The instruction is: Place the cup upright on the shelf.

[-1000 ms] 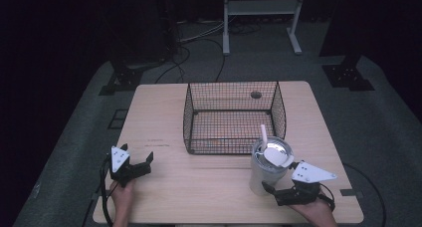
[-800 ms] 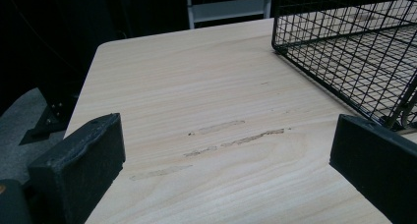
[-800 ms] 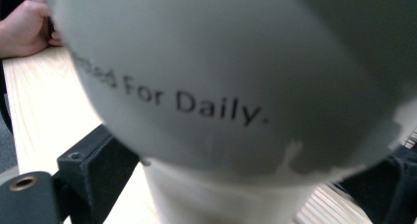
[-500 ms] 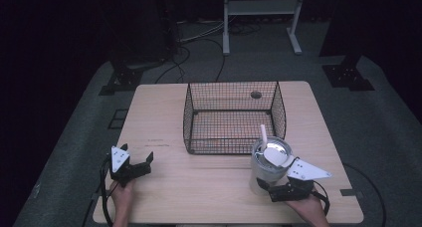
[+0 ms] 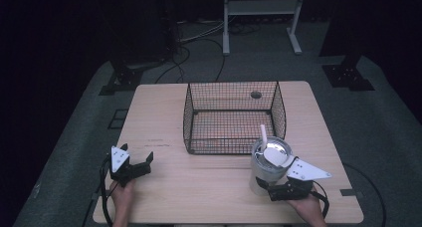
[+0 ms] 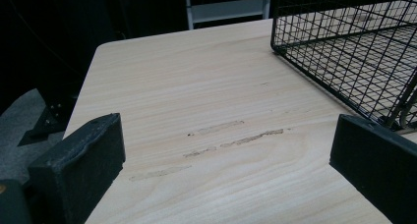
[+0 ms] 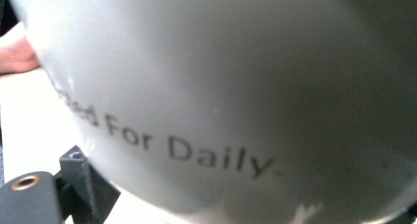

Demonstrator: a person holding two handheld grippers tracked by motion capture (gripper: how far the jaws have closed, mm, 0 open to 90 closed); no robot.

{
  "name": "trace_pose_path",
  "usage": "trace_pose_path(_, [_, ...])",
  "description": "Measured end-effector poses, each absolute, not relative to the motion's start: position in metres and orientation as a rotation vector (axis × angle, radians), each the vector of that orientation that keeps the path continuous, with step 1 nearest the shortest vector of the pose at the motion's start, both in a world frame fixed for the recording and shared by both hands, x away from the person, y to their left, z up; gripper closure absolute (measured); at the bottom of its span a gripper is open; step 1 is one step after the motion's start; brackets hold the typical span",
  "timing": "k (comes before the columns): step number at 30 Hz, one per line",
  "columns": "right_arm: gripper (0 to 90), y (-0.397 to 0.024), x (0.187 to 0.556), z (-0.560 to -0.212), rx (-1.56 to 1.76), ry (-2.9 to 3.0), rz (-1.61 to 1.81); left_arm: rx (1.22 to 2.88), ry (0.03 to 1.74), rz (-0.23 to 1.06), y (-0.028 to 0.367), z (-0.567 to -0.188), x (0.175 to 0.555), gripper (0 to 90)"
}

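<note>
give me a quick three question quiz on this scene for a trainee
1. True or false: the white cup stands inside the wire basket.
2. Which gripper is at the cup? A) left gripper B) right gripper
3. Fill in: the left gripper's jaws stand ____ over the bare table.

Key
1. False: it stands on the table just outside the basket's near right corner.
2. B
3. open
</note>
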State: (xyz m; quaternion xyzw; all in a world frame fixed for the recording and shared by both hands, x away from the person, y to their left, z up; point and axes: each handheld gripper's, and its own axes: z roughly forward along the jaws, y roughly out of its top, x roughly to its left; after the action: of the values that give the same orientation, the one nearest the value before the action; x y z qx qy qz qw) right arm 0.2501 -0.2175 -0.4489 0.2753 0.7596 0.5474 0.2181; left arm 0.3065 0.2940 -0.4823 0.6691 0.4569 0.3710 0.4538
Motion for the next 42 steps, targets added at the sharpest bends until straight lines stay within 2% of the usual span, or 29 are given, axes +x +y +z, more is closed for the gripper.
trace_pose_path(19, [8.4,-0.222,0.246,-0.442,0.783,2.029,1.611,1.652,1.127,0.915,0.294,-0.482,0.306,0.0])
trace_pose_path(29, [8.4,-0.216,0.249,-0.416,0.732,2.048,1.618,1.653,1.124,0.915,0.294,-0.482,0.306,0.0])
trace_pose_path(42, [8.4,-0.190,0.269,-0.360,0.611,2.082,1.663,1.650,1.124,0.908,0.295,-0.482,0.306,0.0])
